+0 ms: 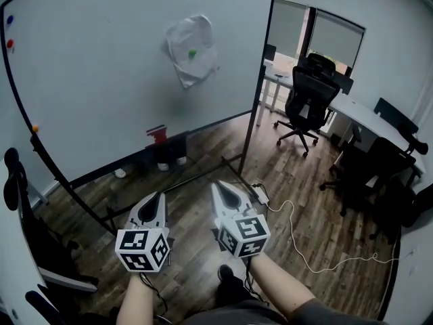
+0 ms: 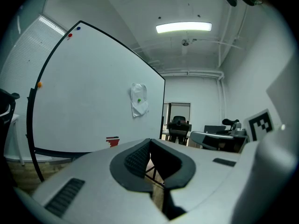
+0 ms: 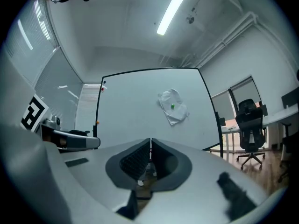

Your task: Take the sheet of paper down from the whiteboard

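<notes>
Wood-plank floor [image 1: 203, 175] runs under me in an office room, and both my tools point across it toward a board on a black frame.

My left gripper [image 2: 150, 142] has its jaws pressed together, tips meeting, with nothing between the ribbed pads. My right gripper [image 3: 150, 141] is the same: jaws closed to a thin seam and empty. From the head view the two sit side by side, low in front of me and close to each other but not touching, each with its marker cube nearest my wrists.

Beyond the tips stands the whiteboard [image 1: 101, 80]. The sheet of paper [image 1: 192, 49] hangs on its upper right part, crumpled and white, pinned by a green magnet [image 1: 192, 53] near its middle. It is well apart from both grippers. Lower on the board, at the tray, sits a small red object [image 1: 157, 135]; I cannot tell what it is. An orange magnet [image 1: 35, 128] sits on the board's left edge, with a red magnet [image 1: 9, 44] and a blue magnet [image 1: 9, 19] higher up.

Right of the board's frame a black office chair [image 1: 308, 100] stands at a long white desk [image 1: 365, 117], and a white cable [image 1: 298, 242] trails over the floor near my right arm.
</notes>
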A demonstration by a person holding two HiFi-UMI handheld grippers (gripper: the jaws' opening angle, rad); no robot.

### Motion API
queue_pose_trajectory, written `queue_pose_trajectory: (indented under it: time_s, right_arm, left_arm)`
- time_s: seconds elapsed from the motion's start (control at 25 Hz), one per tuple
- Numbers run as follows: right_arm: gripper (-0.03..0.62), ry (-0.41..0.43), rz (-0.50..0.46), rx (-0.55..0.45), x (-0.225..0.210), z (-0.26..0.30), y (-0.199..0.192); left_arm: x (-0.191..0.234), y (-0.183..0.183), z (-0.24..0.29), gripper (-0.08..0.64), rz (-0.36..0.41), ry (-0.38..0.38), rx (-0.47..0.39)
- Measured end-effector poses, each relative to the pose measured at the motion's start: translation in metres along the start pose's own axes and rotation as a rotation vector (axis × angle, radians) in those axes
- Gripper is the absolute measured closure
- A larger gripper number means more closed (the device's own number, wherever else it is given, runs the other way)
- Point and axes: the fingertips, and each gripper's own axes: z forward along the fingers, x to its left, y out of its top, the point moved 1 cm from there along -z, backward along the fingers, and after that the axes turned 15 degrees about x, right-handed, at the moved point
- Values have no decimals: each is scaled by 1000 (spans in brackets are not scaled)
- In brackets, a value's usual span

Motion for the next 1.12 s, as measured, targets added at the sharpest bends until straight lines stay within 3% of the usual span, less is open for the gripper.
queue_pose_trajectory:
  time_s: [0.6, 1.12]
  right_arm:
    - [569, 77, 9, -29, -88, 86, 45]
    - [569, 186, -8, -1, -156, 141, 58]
  left_arm:
    - [-1, 50, 103, 546, 0, 63, 10]
    - [-9, 82, 180, 546, -22, 134, 1]
